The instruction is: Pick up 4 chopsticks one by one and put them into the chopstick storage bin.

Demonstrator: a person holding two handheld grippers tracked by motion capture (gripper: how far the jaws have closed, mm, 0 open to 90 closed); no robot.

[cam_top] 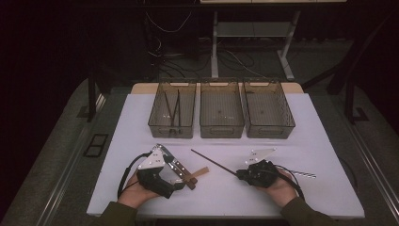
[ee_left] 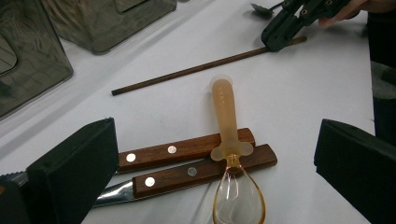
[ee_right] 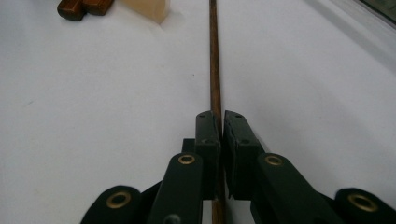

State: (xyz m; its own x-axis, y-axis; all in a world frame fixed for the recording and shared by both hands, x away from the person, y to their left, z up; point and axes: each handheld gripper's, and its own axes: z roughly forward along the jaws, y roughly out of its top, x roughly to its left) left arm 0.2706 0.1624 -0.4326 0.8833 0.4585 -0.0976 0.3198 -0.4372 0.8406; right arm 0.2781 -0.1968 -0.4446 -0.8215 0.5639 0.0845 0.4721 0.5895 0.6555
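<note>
Currently, the right tongs (ee_right: 221,140) are closed on one end of a chopstick (ee_right: 215,70) lying on the worktop (cam_top: 263,188); the left tongs (ee_left: 215,177) are held wide open over two knives (ee_left: 196,161) and a spoon (ee_left: 229,140), nothing gripped. Gripped so near its end, the chopstick may be levered or swung loose when lifted, missing the bins (cam_top: 221,123).

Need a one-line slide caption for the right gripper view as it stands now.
Right gripper shut on a thin brown chopstick lying on the white table.
</note>
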